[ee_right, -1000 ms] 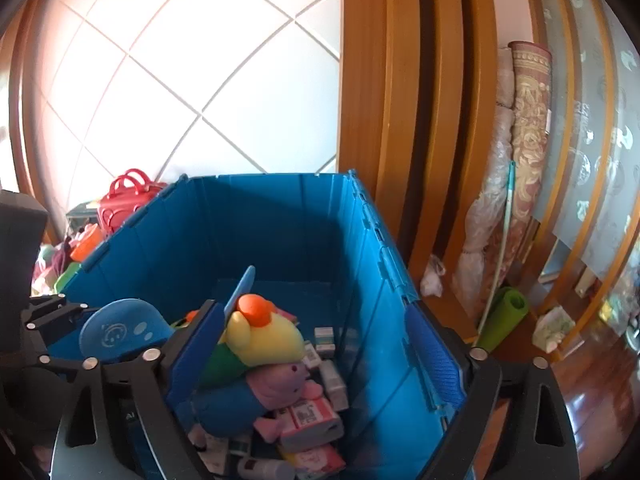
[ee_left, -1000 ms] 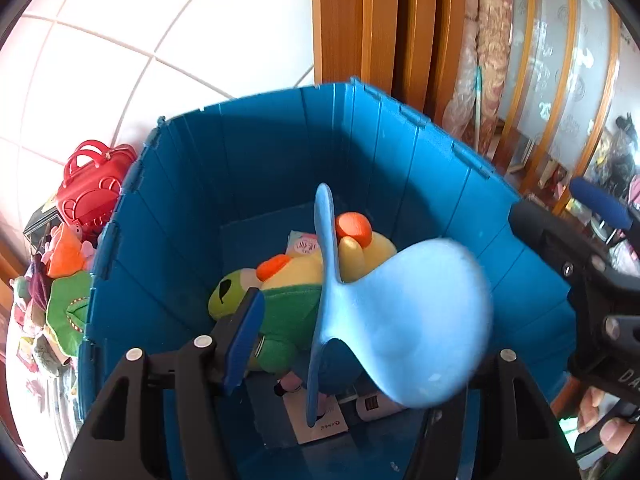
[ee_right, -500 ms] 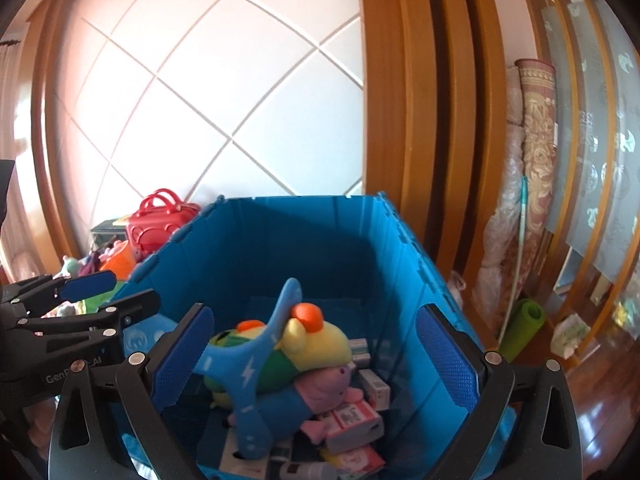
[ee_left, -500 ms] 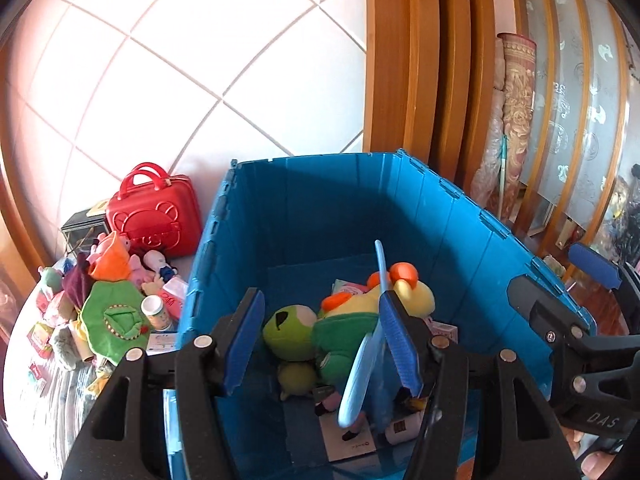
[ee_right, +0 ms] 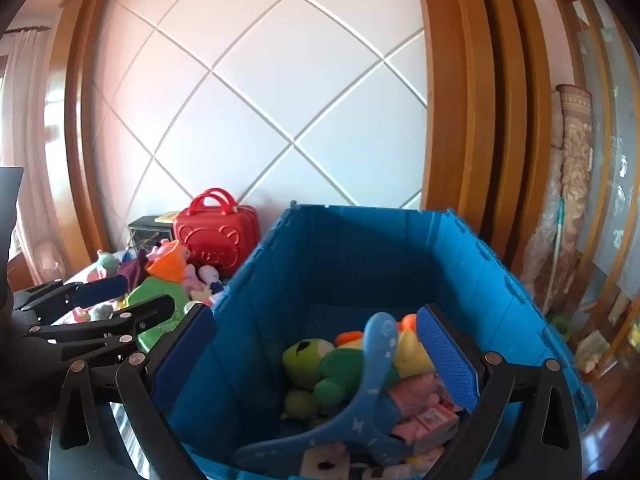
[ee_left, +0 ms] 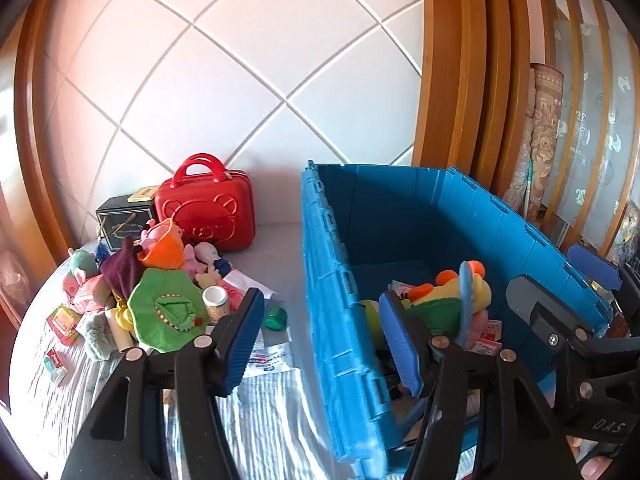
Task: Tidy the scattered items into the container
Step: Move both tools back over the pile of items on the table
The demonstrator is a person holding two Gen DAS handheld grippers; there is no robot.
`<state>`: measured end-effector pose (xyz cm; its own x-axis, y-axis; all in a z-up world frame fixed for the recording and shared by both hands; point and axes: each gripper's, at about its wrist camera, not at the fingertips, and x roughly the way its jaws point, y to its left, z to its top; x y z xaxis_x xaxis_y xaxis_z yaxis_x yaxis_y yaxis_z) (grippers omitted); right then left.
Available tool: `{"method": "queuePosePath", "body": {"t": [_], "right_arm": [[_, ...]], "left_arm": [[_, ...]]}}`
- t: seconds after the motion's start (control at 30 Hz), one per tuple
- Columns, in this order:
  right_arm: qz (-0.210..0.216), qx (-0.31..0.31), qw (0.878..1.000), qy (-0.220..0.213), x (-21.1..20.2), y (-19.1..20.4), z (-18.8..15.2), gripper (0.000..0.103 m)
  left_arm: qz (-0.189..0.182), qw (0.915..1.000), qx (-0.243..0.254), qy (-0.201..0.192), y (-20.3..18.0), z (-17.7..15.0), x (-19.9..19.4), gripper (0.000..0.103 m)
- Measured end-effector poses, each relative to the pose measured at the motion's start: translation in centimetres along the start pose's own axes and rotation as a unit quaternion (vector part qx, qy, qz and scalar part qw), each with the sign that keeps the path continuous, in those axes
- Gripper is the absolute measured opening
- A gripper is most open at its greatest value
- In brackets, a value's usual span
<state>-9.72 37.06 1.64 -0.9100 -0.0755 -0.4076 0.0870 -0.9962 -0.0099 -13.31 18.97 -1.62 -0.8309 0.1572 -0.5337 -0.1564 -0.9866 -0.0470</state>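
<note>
Inside the blue bin (ee_right: 472, 264) lie a green plush (ee_right: 320, 364), a blue hanger (ee_right: 372, 376) and small boxes. The left gripper (ee_left: 324, 332) straddles the bin's left wall, jaws wide and empty; the right gripper (ee_right: 316, 344), spread wide, holds nothing. More toys (ee_left: 160, 304) lie scattered on the striped bed (ee_left: 260, 420) left of the bin.

Blue crate (ee_right: 472, 276) stands open, plush toys (ee_right: 344, 364) piled inside; scattered toys (ee_left: 160, 292) heaped beside it.

Blue crate's (ee_right: 540, 320) near rim cut off below.
</note>
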Motion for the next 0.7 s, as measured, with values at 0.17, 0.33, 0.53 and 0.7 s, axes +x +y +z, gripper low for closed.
{"method": "queuePosePath", "body": {"t": [0.17,0.33,0.53,0.7], "right_arm": [[0.004,-0.002,1.000,-0.013,0.3,7.4,0.6,0.103],[0.018,-0.008,1.000,-0.008,1.4,15.2,0.3,0.103],[0.053,-0.021,0.998,0.031,4.3,22.7,-1.1,0.103],[0.095,-0.040,0.994,0.046,7.1,27.0,-2.0,0.103]], "left_arm": [[0.016,0.9999,-0.005,0.001,7.7,-1.7,-1.3,0.059],[0.030,0.9986,-0.031,0.030,16.2,-4.0,-1.5,0.059],[0.063,0.9937,-0.071,0.060,23.7,-6.4,-1.2,0.059],[0.118,0.9848,-0.104,0.075,29.0,-7.9,-0.9,0.059]]}}
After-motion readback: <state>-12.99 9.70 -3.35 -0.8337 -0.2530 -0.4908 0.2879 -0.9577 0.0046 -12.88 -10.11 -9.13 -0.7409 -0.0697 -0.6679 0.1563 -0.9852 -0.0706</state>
